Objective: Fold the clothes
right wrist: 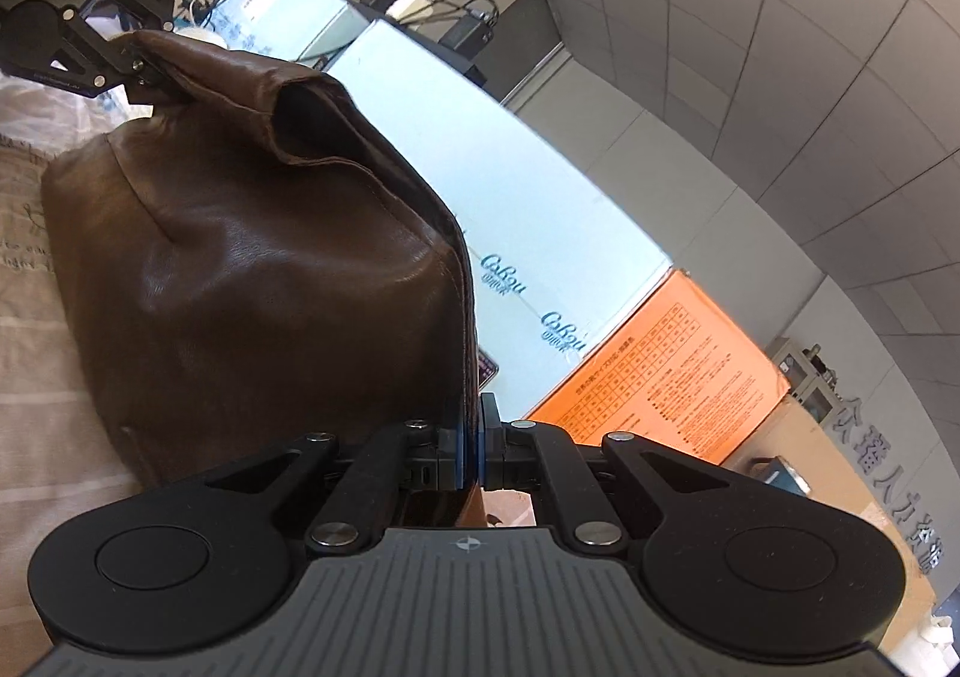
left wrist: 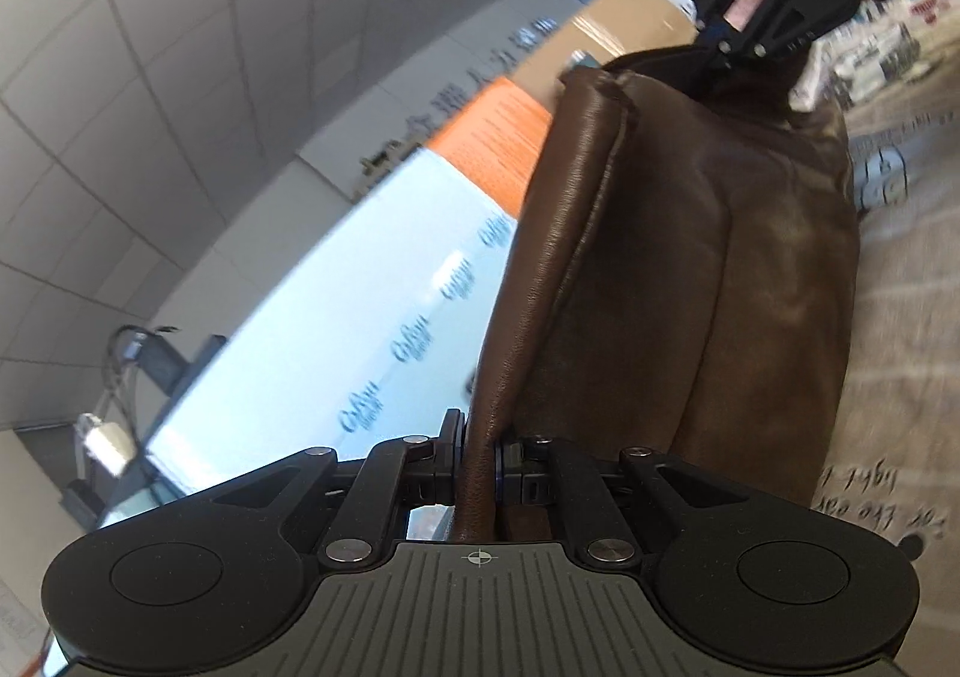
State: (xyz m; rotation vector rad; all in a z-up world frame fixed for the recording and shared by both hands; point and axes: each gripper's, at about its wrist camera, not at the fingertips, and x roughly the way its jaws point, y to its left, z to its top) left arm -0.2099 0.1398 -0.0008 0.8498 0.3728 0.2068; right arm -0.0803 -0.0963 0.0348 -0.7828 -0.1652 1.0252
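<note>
A brown leather garment [left wrist: 690, 269] hangs stretched between the two grippers, lifted above a pale cloth printed with grey script [left wrist: 900, 353] that covers the surface beneath.

In the left wrist view, the left gripper [left wrist: 478, 461] is clamped on a rolled, seamed edge of the leather; the thick fold runs up from between its pads as a rounded ridge, glossy along the crest. To the right of that ridge the material falls in broad, soft panels, darker and matte, with a long vertical crease. At the top right the right gripper [left wrist: 729, 50] pinches the far end of the same edge.

In the right wrist view, the left gripper [right wrist: 153, 77] shows at the upper left, biting the garment's far corner. From there the leather sags into a bulging, bag-like shape (its surface finely grained, with a bright sheen), and a stitched hem folds over near the top, leaving a dark pocket under it. The hem then descends to the right gripper [right wrist: 472, 452], whose blue-faced pads are pressed together on the thin edge. Behind stand light blue boxes [right wrist: 480, 161] and an orange box [right wrist: 666, 371].
</note>
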